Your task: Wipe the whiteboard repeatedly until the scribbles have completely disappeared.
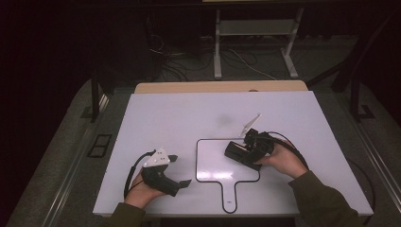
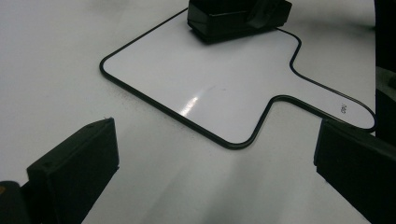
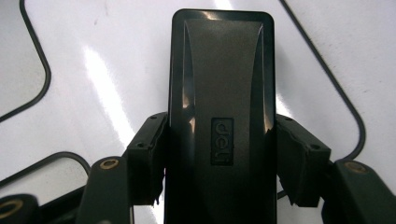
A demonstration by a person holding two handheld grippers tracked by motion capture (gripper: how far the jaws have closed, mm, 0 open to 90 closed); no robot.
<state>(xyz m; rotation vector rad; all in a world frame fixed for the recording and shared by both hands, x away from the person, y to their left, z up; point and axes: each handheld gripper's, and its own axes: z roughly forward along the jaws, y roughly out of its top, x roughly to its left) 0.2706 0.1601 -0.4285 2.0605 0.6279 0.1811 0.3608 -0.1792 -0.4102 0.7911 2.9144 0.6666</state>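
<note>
My left hand-held gripper [image 1: 178,170] rests on the tabletop [image 1: 156,118] w/ jaws wide, nothing in them, just waiting. Right hand-held gripper [image 3: 219,158] squeezes the black eraser [image 3: 222,93], flat on the small whiteboard [image 1: 213,161], prob. so I can wipe it.

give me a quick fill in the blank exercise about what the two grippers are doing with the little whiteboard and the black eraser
1. The right gripper is shut on the black plastic ____.
2. That block rests on the small paddle-shaped whiteboard with a ____ edge.
3. The left gripper has its jaws ____, nothing between them.
4. The whiteboard's handle points toward the ____.

Missing words: eraser; black; open; person
</note>
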